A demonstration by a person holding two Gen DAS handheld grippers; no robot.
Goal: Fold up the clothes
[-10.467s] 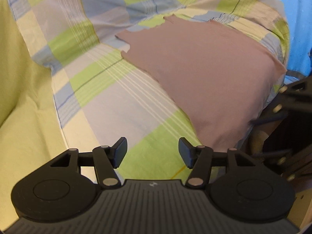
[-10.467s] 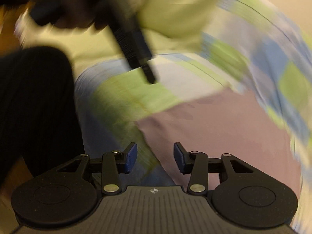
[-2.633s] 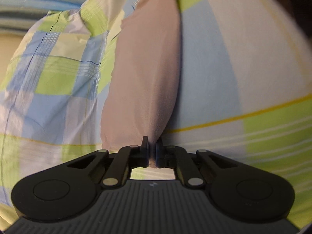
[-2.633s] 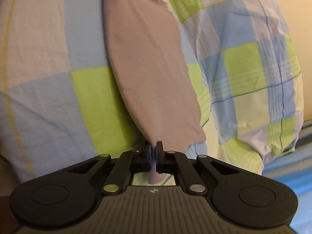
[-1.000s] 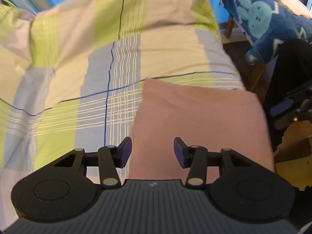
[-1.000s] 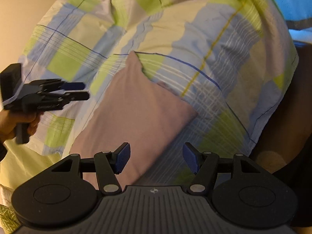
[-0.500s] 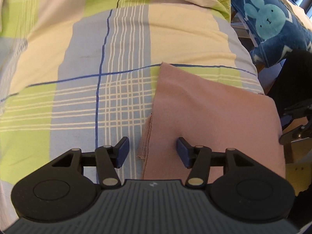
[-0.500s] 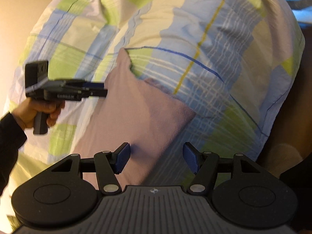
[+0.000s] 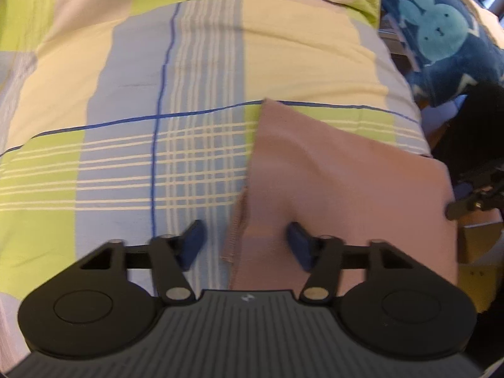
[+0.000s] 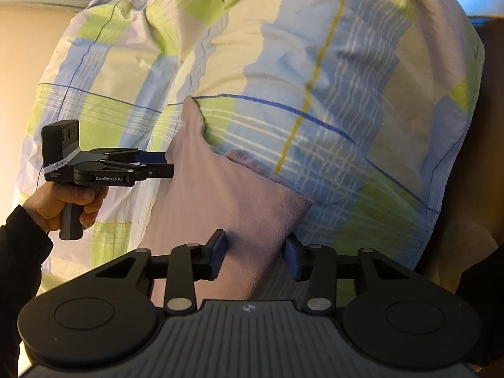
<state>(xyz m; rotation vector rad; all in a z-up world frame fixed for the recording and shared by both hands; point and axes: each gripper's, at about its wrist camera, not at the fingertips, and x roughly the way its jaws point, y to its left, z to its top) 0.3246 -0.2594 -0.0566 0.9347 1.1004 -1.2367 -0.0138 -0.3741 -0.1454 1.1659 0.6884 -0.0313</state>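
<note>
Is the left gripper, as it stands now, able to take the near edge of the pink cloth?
Probably yes. The left gripper is open, its tongs straddle the edge of the pink cloth on the checked bedcover, and nothing lies between them.

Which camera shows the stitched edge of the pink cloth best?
The left wrist view: the stitched edge lies right between the open left gripper's fingers, sticking out from under the folded pink cloth. The right wrist view shows the same cloth from its other side, with only a blurry layered edge near the far corner.
</note>
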